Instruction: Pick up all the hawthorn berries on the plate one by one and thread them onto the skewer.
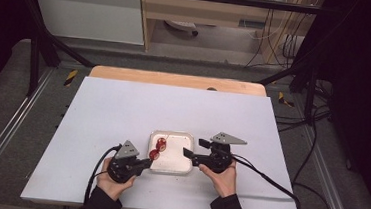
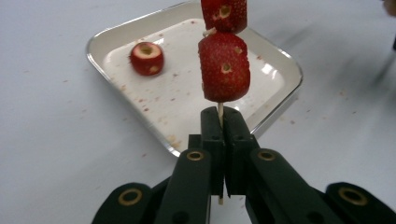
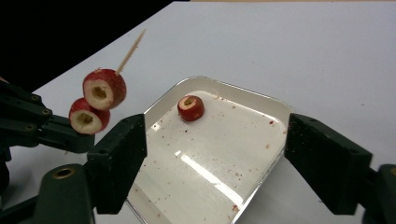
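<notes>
A: Entry, table status. Landmark is the tray point(image 1: 170, 167), white, square, rounded corners, sitting on the white table point(image 1: 123, 109) at the person's side.

B: Left gripper point(image 1: 144, 164)?

A: Just off the tray's left edge, held in the left hand point(image 1: 112, 184). Jaws pressed together on a skewer point(image 2: 220, 114). In the left gripper view the thin stick runs up between the closed jaws, its lower end poking out below them.

B: What is on the stick?

A: Two strawberry pieces, cut flat, each with a hole through the core. Lower piece point(image 2: 224, 66) sits close above the jaw tips; upper piece point(image 2: 224, 14) is touching or nearly touching it, top cut off by the frame edge. In the right gripper view the skewer tilts, with its bare pointed tip point(image 3: 133, 49) clear above the upper piece. The fruit hangs over the tray's left edge.

B: Right gripper point(image 1: 194, 150)?

A: At the tray's right edge, in the right hand point(image 1: 222, 177). Jaws spread wide, nothing between them; its own view looks across the tray between the two pads.

B: Anything in the tray?

A: One loose piece point(image 3: 190, 108), hole upward, resting near the tray's far left corner in the high view. Red juice specks scattered over the tray floor. Loose piece lies apart from both grippers.
</notes>
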`<action>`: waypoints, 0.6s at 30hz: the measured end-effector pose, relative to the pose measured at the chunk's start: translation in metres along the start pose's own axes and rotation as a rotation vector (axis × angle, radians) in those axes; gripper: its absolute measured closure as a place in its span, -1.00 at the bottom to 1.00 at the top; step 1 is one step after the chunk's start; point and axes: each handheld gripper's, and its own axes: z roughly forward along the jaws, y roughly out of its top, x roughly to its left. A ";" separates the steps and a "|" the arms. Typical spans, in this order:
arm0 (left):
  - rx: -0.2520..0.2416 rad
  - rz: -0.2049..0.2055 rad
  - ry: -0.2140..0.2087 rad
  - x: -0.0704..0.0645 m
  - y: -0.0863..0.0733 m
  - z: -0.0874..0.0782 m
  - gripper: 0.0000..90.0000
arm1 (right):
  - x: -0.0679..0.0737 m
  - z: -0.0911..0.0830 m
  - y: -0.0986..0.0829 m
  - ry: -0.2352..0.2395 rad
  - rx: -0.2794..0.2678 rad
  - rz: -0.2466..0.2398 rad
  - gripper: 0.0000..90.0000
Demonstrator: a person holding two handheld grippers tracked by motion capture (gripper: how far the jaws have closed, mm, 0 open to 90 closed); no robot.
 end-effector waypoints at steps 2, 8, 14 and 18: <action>0.001 0.002 0.006 0.003 -0.002 -0.003 0.96 | -0.002 -0.001 0.002 -0.004 0.022 -0.001 -0.59; 0.012 0.011 0.032 0.022 -0.013 -0.021 0.96 | -0.006 0.000 0.007 -0.022 0.106 -0.037 -0.69; 0.010 0.040 0.026 0.028 -0.021 -0.029 0.96 | -0.004 0.007 0.014 -0.020 0.177 -0.053 -0.73; 0.021 0.054 0.039 0.031 -0.025 -0.030 0.96 | 0.001 0.013 0.023 -0.022 0.223 -0.084 -0.75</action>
